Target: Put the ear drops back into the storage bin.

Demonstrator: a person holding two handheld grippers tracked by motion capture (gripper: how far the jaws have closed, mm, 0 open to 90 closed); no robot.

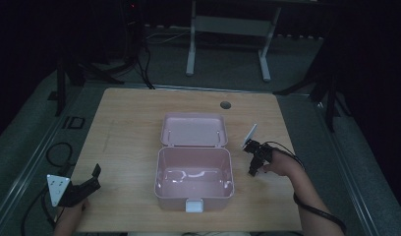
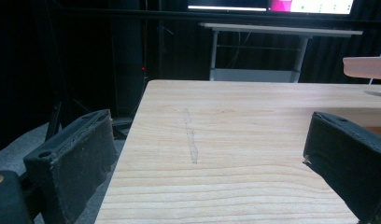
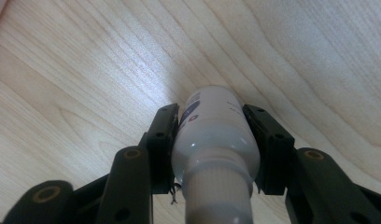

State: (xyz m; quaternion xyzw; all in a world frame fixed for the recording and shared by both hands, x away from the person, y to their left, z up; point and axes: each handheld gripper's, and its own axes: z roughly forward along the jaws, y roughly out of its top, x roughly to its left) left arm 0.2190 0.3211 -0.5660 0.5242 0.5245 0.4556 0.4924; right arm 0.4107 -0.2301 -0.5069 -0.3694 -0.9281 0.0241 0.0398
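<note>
My right tongs (image 3: pixel 212 140) are clamped on a small white bottle (image 3: pixel 215 135), just right of the open pink box (image 1: pixel 193 189); looks light, stiff, slick plastic, so I'm squeezing mid-body; left tongs (image 2: pixel 202 154) gape empty, well left of the box.

Small white bottle (image 3: pixel 215 135), ribbed cap, dark-printed label; upright on wooden table, right of pink box.

1. A lab or test room: dark curtained walls surround one lit wooden table (image 1: pixel 129 123).
2. Cables (image 1: pixel 56 152) trail over grey carpet.
3. A white-legged desk (image 1: pixel 228 29) stands behind (lit screens (image 2: pixel 272 5) above it).
</note>
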